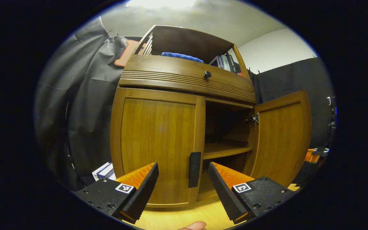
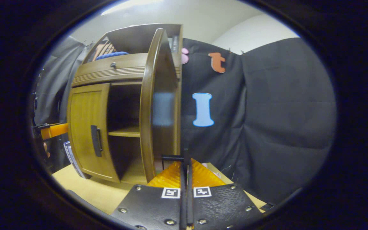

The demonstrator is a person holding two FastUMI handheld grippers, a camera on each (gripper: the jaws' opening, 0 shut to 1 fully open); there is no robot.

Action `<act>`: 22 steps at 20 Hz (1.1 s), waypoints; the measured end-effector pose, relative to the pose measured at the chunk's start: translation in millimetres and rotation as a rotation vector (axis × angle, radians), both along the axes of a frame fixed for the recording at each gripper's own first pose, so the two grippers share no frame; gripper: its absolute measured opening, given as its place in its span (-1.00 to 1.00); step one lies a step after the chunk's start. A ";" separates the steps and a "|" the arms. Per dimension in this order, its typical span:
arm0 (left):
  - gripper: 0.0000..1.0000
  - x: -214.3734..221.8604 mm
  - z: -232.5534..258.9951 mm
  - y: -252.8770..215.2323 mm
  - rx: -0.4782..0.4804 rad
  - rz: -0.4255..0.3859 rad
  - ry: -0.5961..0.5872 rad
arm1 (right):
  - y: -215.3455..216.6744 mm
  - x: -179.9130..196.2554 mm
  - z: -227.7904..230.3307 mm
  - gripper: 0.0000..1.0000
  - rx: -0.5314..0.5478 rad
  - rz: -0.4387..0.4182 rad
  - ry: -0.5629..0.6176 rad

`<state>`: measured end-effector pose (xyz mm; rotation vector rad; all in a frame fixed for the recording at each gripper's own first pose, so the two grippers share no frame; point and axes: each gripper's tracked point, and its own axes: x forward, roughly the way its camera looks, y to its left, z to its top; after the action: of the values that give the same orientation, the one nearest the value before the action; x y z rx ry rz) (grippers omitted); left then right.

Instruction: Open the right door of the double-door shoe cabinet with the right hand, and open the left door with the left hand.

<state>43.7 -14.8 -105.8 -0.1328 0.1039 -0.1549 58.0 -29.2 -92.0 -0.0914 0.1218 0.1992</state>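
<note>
The wooden shoe cabinet (image 1: 184, 80) stands close ahead. Its left door (image 1: 158, 143) is closed, with a black handle (image 1: 194, 169) on its inner edge. My left gripper (image 1: 184, 182) is open, its fingers spread either side of that handle and a little short of it. The right door (image 1: 283, 137) is swung wide, showing an inner shelf (image 1: 225, 149). In the right gripper view that door (image 2: 147, 105) is seen edge-on, and my right gripper (image 2: 185, 159) is shut on the thin black handle (image 2: 171, 157) on its outer face. The left gripper (image 2: 54, 130) shows at the far left.
A drawer with a dark knob (image 1: 207, 74) sits above the doors. A blue cloth (image 1: 182, 57) and books (image 1: 225, 62) lie on the top shelf. Boxes (image 1: 104, 171) stand left of the cabinet. A light wooden surface (image 1: 184, 214) carries it. Black cloth hangs behind.
</note>
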 end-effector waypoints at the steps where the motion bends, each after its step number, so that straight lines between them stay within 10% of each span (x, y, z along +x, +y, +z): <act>1: 0.89 1.0 -0.7 0.3 0.000 0.003 0.001 | -2.4 0.5 0.5 -0.98 0.026 0.015 0.000; 13: 0.89 11.0 -21.1 -16.1 0.024 0.005 0.030 | -45.6 28.4 5.5 -0.96 0.041 0.259 0.001; 18: 0.90 21.7 -33.9 -25.8 -0.014 -0.006 0.048 | -50.8 28.6 2.9 -0.96 0.030 0.232 -0.020; 22: 0.89 45.7 -44.7 -27.3 0.056 0.045 0.027 | -74.0 13.0 6.0 -0.19 -0.072 0.159 -0.043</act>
<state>89.4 -42.0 -150.6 -0.0814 0.1317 -0.1052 71.0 -103.2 -86.1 -0.1777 0.0785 0.3516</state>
